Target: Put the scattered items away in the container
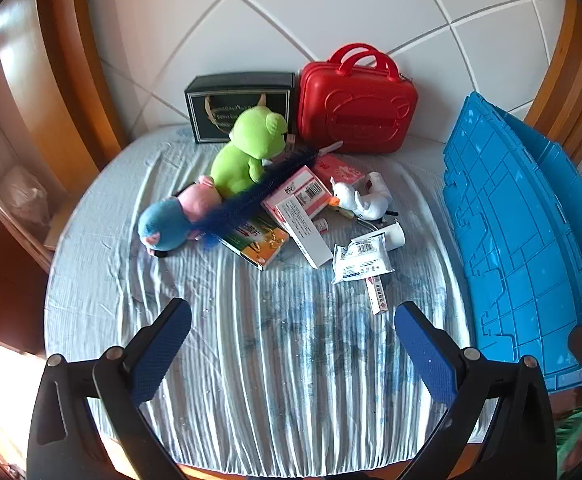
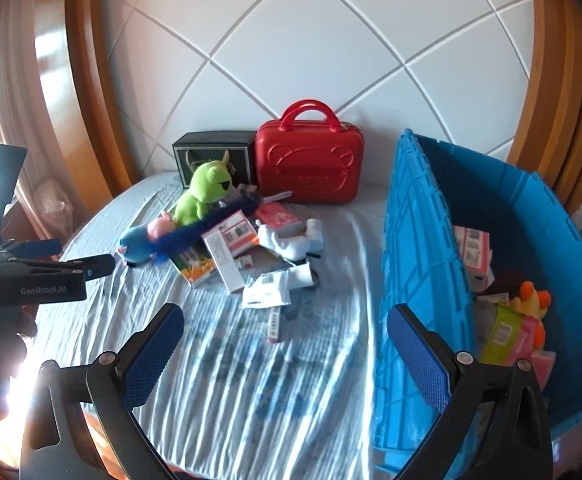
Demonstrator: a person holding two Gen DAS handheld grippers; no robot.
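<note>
A pile of items lies mid-bed: a green plush (image 1: pixel 251 148) (image 2: pixel 203 196), a blue and pink plush (image 1: pixel 167 220) (image 2: pixel 143 244), a dark blue duster (image 1: pixel 259 192), several boxes (image 1: pixel 303 220) (image 2: pixel 227 256), a white duck plush (image 1: pixel 363 198) (image 2: pixel 291 240), a wipes pack (image 1: pixel 361 260) (image 2: pixel 265 292) and a small pink tube box (image 1: pixel 378 294) (image 2: pixel 275 324). The blue crate (image 1: pixel 523 240) (image 2: pixel 423 248) stands at the right and holds boxes and a yellow plush (image 2: pixel 531 300). My left gripper (image 1: pixel 293 344) is open and empty above the sheet. My right gripper (image 2: pixel 285 350) is open and empty beside the crate.
A red case (image 1: pixel 355 104) (image 2: pixel 311 168) and a black gift box (image 1: pixel 239 104) (image 2: pixel 211 152) stand against the white padded headboard (image 2: pixel 291 48). The left gripper (image 2: pixel 81 262) shows at the left of the right wrist view. Wooden bed frame (image 1: pixel 63 64) curves around both sides.
</note>
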